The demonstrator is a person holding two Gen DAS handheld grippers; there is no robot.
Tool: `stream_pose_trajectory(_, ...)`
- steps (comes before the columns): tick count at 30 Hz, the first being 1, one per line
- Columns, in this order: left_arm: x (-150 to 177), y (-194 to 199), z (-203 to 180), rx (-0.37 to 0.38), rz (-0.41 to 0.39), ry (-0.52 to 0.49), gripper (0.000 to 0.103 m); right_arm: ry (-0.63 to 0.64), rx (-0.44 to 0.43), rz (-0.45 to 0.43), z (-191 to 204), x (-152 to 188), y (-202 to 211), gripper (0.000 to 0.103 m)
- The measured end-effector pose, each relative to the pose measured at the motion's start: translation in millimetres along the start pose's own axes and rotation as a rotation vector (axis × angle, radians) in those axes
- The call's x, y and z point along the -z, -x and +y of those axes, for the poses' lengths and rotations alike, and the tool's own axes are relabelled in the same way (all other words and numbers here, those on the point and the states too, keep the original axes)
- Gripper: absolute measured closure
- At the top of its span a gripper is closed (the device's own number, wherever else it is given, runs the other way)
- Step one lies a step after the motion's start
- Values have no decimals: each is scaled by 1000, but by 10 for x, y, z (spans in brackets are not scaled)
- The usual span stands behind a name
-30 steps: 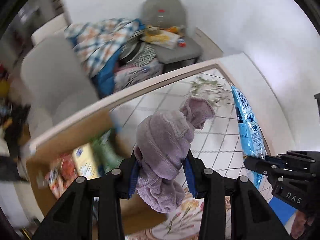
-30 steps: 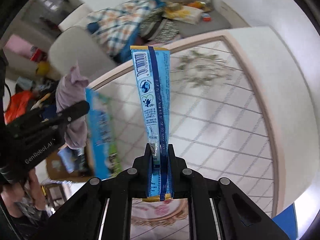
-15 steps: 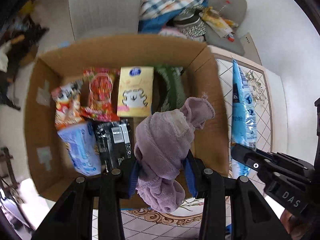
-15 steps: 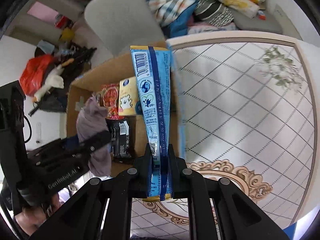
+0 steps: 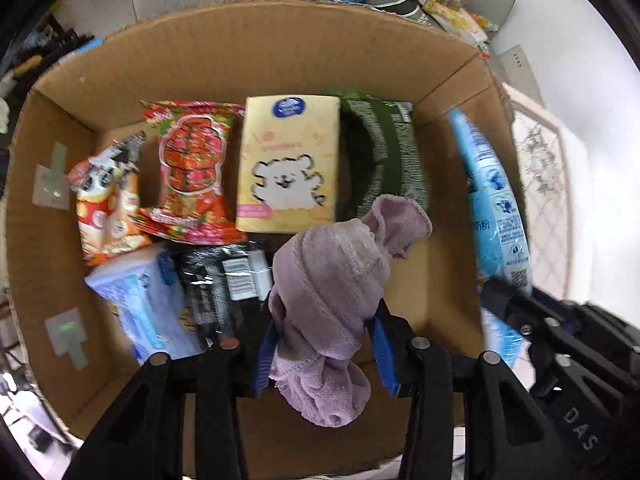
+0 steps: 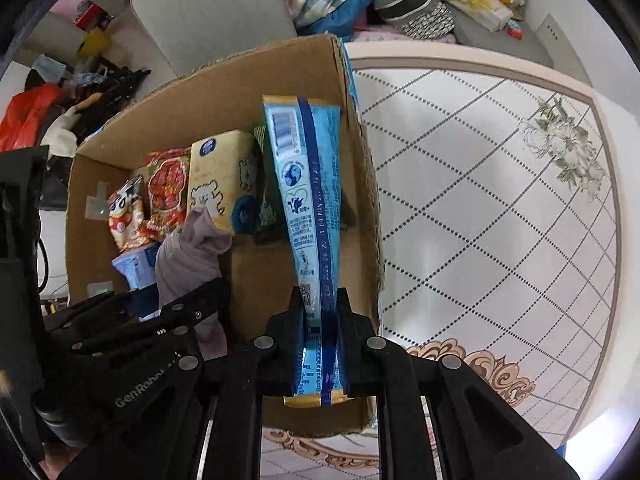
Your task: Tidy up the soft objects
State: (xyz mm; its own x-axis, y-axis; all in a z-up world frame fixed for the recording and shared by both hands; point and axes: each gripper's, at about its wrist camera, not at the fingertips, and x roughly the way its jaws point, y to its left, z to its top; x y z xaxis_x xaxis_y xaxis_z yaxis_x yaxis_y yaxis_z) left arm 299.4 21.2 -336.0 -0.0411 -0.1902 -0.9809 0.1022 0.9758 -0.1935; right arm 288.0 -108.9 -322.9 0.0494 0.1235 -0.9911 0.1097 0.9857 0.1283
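Box floor partly hidden by packets | left hand-held gripper (image 5: 326, 344) clamped on crumpled lilac cloth (image 5: 332, 280) above cardboard box (image 5: 248, 40) | right hand-held gripper (image 6: 320, 320) clamped on blue packet (image 6: 310, 184), over box's right side

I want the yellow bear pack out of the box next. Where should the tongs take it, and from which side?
Come from above and pinch the yellow bear pack across its long side edges: it lies flat, face up, wedged between the red snack bag and green pouch, so expect a tight fit.
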Motion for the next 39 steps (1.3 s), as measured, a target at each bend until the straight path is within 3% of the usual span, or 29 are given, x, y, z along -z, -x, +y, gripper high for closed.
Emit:
stream_pose_trajectory(5, 16, 28, 27, -14, 1, 10, 61, 6, 37, -31, 62, -8, 71, 66)
stream_pose_trajectory(8, 28, 110, 114, 4, -16, 39, 48, 14, 45, -44, 91, 2, 130, 55)
stream_pose_trajectory(10, 48, 197, 168, -14, -36, 38, 32, 10, 47, -52, 88, 8, 182, 53)
stream_pose_trajectory(17, 131, 424, 296, -35, -84, 56, 4, -10, 46, -75, 13, 44, 320, 46)
stream_pose_trajectory(25, 260, 623, 399, -73, -152, 80, 3, 3, 54, -93, -8, 113, 429, 29)
stream_pose_trajectory(27, 298, 678, 452, -90, -173, 91, 2, 14, 58, -99, 11, 140, 444, 17)
stream_pose_trajectory(31, 367, 783, 534, -130, -215, 104, 1, 32, 60, -102, 51, 195, 459, 12)
stream_pose_trajectory(33, 406, 839, 602, -144, -234, 119, 1, 38, 64, -99, 77, 221, 446, 1)
stream_pose_trajectory(39, 478, 977, 707, -171, -273, 135, 0, 65, 83, -93, 174, 311, 390, 0)
